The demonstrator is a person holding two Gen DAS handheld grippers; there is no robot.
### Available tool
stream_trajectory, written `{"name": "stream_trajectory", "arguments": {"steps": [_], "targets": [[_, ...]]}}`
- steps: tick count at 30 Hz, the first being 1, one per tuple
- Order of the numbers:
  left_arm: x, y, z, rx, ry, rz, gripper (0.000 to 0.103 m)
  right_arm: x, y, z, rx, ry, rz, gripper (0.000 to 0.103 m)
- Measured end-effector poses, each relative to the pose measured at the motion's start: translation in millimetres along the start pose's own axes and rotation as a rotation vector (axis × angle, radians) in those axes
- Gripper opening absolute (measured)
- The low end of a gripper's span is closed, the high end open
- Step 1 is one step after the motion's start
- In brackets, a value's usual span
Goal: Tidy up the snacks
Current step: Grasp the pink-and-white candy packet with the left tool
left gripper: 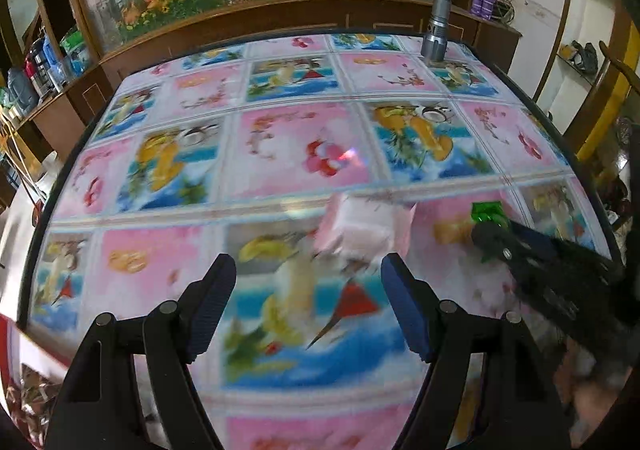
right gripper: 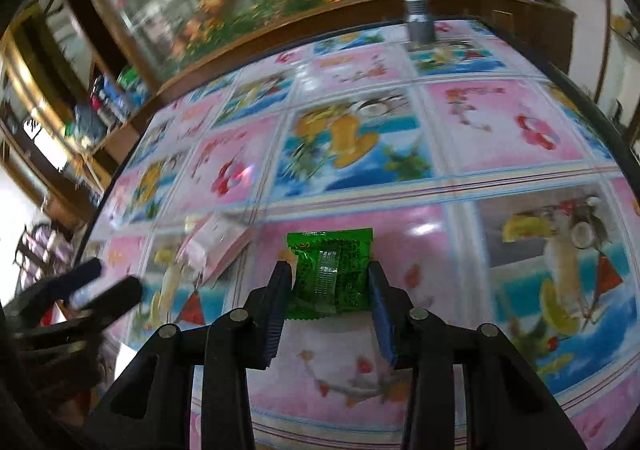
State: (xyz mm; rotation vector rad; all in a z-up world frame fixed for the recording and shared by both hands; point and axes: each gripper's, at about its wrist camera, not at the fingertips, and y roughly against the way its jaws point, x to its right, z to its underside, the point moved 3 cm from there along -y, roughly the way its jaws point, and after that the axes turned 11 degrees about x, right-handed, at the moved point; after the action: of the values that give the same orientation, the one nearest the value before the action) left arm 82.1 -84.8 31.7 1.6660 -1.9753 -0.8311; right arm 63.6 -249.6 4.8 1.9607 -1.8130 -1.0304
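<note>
Green snack packet (right gripper: pixel 331 273) sits between my right gripper's (right gripper: pixel 329 282) 2 pads, both touching its sides, pinched on the patterned tablecloth (right gripper: pixel 500 129). Left gripper (left gripper: pixel 308 270) hangs spread wide with nothing in it, pink packet (left gripper: pixel 366 228) lying just beyond its tips. Far edge: silver flashlight (left gripper: pixel 437 25) standing upright.

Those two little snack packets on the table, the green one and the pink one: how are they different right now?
The green packet sits between the right gripper fingers, which press on its sides; the pink packet lies free just beyond the left gripper, whose jaws stand wide open. The green packet is shiny with dark print and a clear strip; the pink packet is pale and looks blurred. The pink packet looks somewhat larger. Both rest on the picture-patterned table.
</note>
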Motion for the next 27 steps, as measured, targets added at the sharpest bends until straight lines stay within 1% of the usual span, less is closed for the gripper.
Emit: {"name": "stream_trajectory", "arguments": {"steps": [2, 4, 6, 8, 12, 15, 18, 20, 21, 22, 23, 25, 27], "targets": [[9.8, -10.3, -3.1, 0.013, -0.018, -0.008, 0.075, 5.4, 1.7, -3.2, 0.004, -0.036, -0.016, 0.040], [19.7, -23.1, -3.2, -0.001, -0.053, -0.004, 0.075, 11.5, 2.8, -5.0, 0.004, -0.072, -0.019, 0.040], [22.0, -32.9, -3.2, -0.014, -0.073, -0.012, 0.076, 15.3, 2.6, -5.9, -0.001, -0.104, -0.032, 0.039], [21.9, -39.3, -3.3, -0.014, -0.070, 0.005, 0.078, 17.6, 2.7, -5.6, -0.006, -0.124, -0.043, 0.039], [28.9, -46.9, -1.4, -0.029, -0.098, 0.053, 0.078, 18.7, 2.3, -4.0, -0.014, -0.143, -0.048, 0.039], [32.7, -51.3, -2.8, -0.023, -0.148, 0.041, 0.078, 19.7, -0.1, -1.7, -0.027, -0.155, -0.051, 0.039], [27.9, -55.2, -3.8, -0.021, -0.107, 0.077, 0.078, 18.8, -1.9, -0.2, -0.032, -0.154, -0.051, 0.039], [23.7, -53.9, -2.4, 0.003, -0.073, 0.092, 0.062, 18.3, -2.0, 0.2, -0.030, -0.149, -0.046, 0.040], [23.8, -53.3, -2.9, 0.007, -0.059, 0.110, 0.041, 17.9, -2.2, 0.3, -0.029, -0.147, -0.045, 0.039], [24.6, -52.5, -3.6, 0.005, -0.051, 0.134, 0.024, 18.0, -2.4, 0.3, -0.029, -0.146, -0.045, 0.039], [26.5, -51.7, -4.0, 0.004, -0.067, 0.133, 0.019, 17.1, -2.4, 0.6, -0.027, -0.140, -0.042, 0.039], [29.4, -50.6, -3.6, 0.008, -0.088, 0.127, 0.016, 16.2, -1.9, 0.8, -0.025, -0.132, -0.037, 0.039], [27.8, -48.4, -2.2, 0.012, -0.073, 0.143, 0.014, 15.1, -1.7, 1.0, -0.024, -0.125, -0.035, 0.039]]}}
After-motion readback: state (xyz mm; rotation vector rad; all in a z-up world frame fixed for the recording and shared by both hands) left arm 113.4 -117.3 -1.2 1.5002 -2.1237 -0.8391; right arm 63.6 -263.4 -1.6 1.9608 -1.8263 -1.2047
